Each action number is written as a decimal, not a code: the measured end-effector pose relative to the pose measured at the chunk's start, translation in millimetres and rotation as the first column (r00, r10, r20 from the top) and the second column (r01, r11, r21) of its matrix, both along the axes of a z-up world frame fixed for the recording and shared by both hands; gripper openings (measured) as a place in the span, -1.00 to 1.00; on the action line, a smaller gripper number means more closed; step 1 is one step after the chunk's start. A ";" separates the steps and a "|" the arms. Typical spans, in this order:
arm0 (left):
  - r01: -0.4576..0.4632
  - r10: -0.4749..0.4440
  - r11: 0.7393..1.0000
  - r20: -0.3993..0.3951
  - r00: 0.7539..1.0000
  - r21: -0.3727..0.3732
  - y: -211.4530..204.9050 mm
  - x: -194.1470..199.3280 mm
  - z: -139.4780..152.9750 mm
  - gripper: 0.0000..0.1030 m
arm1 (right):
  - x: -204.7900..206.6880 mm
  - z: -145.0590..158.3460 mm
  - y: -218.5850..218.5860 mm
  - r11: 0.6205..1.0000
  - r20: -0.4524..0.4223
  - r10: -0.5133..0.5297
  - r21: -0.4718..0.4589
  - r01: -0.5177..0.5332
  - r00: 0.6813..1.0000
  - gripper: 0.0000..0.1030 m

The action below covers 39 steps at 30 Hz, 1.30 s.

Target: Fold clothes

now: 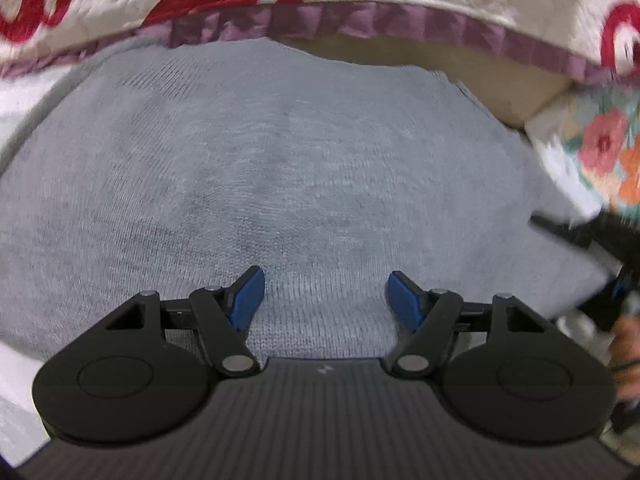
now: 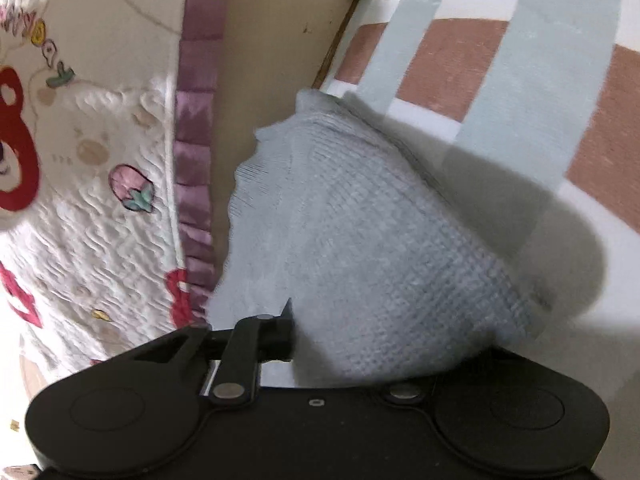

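Knitwear [image 1: 280, 168] in grey lies under the left gripper [image 1: 325, 300], whose 2 fingers are spread. The right gripper [image 2: 316, 344] clenches that knit, lifted above a striped sheet [image 2: 460, 80].

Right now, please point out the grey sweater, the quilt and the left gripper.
Sweater [image 1: 280, 168]: left wrist view, middle of the knit.
Quilt [image 2: 104, 220]: right wrist view, white padded face.
Left gripper [image 1: 325, 300]: left wrist view, between the fingertips.

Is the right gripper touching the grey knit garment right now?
Touching. In the right wrist view the grey knit garment drapes over the right gripper, covering its fingertips; cloth bunches right at the jaws, so it looks clamped.
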State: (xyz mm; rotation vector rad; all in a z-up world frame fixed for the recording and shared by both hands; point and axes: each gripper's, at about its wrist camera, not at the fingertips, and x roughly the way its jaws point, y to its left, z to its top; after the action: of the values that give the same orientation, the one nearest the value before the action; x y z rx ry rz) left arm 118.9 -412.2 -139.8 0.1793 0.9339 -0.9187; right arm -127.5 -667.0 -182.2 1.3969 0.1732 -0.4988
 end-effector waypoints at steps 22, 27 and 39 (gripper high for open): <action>0.079 -0.107 0.991 -0.302 0.947 -0.105 -8.8 6.5 12.5 0.19 | 11.7 44.7 6.6 0.993 0.342 0.107 -0.090 -0.081 0.933 -0.58; 0.034 -0.071 0.993 -0.327 0.942 -0.116 -12.9 2.1 8.9 0.20 | 11.1 47.3 14.3 0.991 0.413 0.131 -0.049 -0.121 0.901 -0.57; 0.036 -0.067 0.996 -0.432 0.899 -0.080 -33.9 -33.6 30.0 0.22 | -30.8 65.8 30.4 0.984 0.568 0.144 0.006 -0.179 0.811 -0.57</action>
State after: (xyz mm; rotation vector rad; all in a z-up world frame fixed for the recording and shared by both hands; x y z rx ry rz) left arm 85.3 -446.2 -109.8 -0.0681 1.3131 -1.0622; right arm -158.3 -636.6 -116.5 1.5161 -0.1801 0.0812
